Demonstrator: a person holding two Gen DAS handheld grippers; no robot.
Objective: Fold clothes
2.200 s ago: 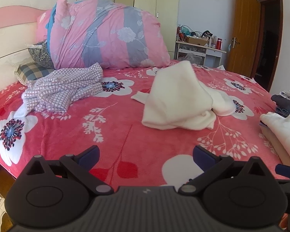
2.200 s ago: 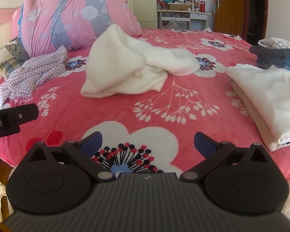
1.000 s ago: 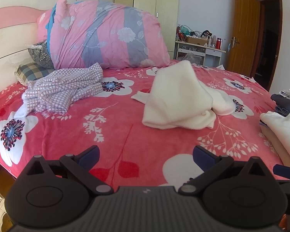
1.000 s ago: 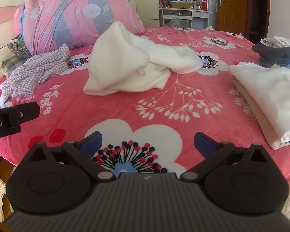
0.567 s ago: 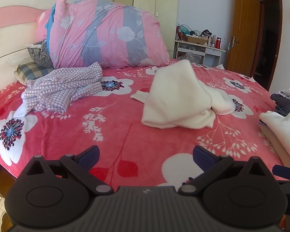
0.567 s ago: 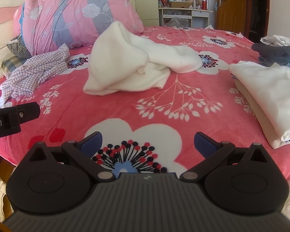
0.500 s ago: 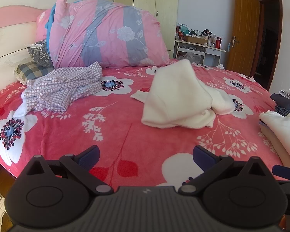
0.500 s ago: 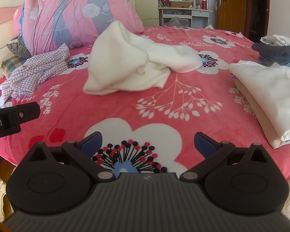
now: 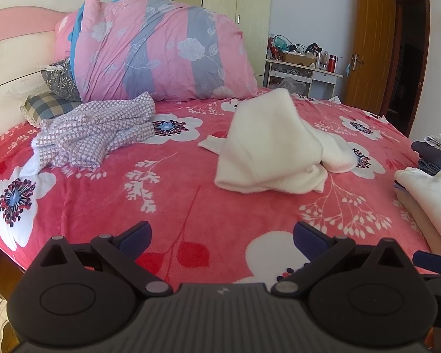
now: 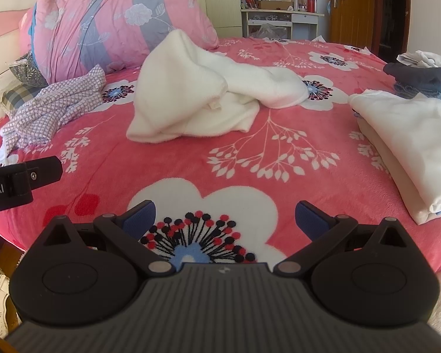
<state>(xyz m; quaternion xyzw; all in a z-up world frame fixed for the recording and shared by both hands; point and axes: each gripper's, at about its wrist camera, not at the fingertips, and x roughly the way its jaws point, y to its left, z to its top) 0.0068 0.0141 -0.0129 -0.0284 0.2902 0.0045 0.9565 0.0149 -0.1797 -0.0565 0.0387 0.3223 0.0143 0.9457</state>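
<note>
- A crumpled white garment (image 9: 267,144) lies heaped near the middle of the bed (image 9: 191,206), on the red floral blanket.
- A checked garment (image 9: 97,129) lies bunched to its left, well apart, below the pink and grey duvet bundle (image 9: 161,50).
- A folded white stack (image 10: 408,144) sits at the bed's right edge, dark clothes (image 10: 420,79) behind it.
- The left tool (image 9: 222,235) hovers at the bed's near edge, fingers spread apart, holding nothing.
- The right tool (image 10: 225,214) likewise stands spread and empty over a white flower print.
</note>
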